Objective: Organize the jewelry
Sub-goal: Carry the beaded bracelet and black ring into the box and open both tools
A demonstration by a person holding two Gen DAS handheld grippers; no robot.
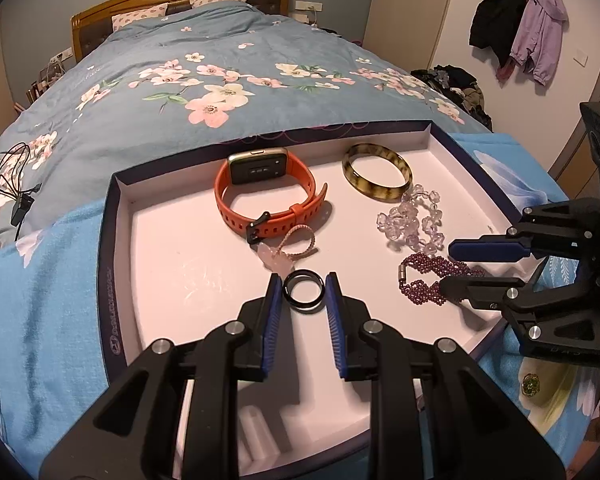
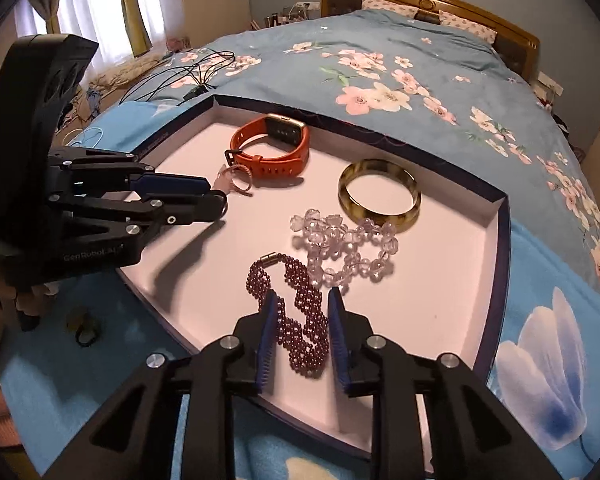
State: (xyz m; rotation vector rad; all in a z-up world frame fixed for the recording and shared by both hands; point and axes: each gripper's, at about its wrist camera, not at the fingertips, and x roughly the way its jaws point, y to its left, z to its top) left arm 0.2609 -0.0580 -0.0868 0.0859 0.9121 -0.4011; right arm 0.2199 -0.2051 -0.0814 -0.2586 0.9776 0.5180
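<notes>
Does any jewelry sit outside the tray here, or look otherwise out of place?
Yes. A small green and gold piece lies on the blue blanket outside the tray, beside the right gripper; everything else lies in the tray.

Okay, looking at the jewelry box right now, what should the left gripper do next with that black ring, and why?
Probably lift it. The left gripper has its pads against both sides of the black ring, which sits low over the white box floor, so raising it slightly would clear the pink charm just beyond.
</notes>
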